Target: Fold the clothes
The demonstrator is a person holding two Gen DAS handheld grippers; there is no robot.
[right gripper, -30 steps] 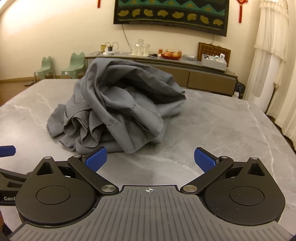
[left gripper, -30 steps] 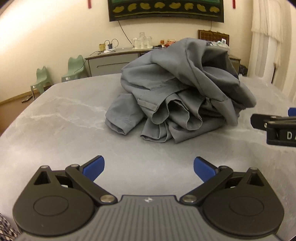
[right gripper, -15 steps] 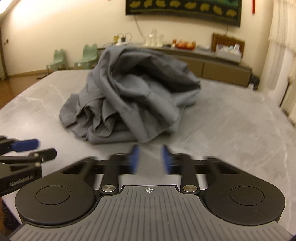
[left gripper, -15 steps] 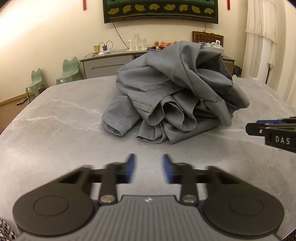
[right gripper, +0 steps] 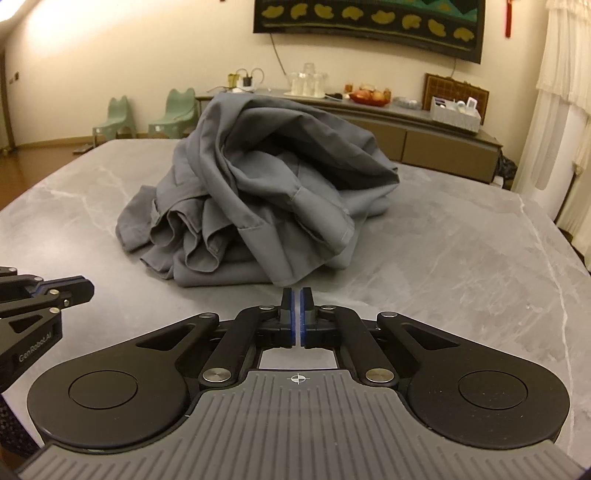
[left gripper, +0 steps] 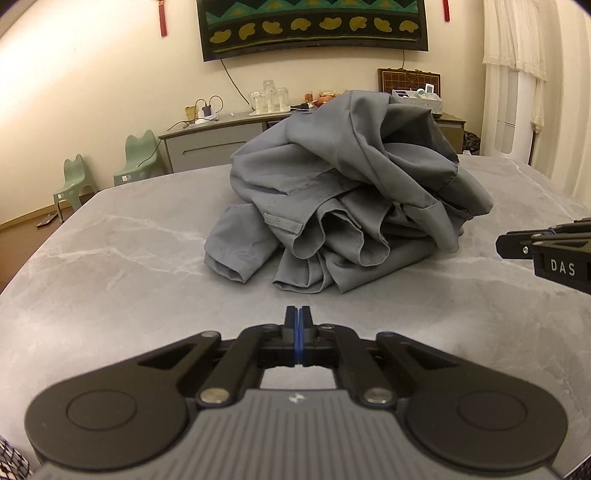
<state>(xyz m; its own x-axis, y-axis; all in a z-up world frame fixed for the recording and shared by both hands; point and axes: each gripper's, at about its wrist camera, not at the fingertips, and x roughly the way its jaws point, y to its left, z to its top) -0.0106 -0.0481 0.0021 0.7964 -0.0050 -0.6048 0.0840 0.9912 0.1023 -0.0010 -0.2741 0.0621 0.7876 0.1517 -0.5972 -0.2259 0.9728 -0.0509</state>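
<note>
Grey clothing is seen heaped in a crumpled mound near the middle of a grey marbled table, its folds and hems spilling toward the near edge. In the left wrist view the heap is placed at 12 o'clock from the left hand-held gripper, whose blue-padded fingers are pressed together with nothing between them, short of the cloth and apart from it. The right hand-held gripper is likewise shown with its fingers drawn together on nothing, the tips just short of the nearest fold of the heap, which is set at 11 to 12 o'clock. Each tool is glimpsed from the other's camera: the right one at 3 o'clock in the left view, the left one at 9 o'clock in the right view. Beyond the table, a grey sideboard laden with glasses and fruit is lined along the far wall, two small green chairs are stood at 10 o'clock, and a patterned hanging is displayed above.
</note>
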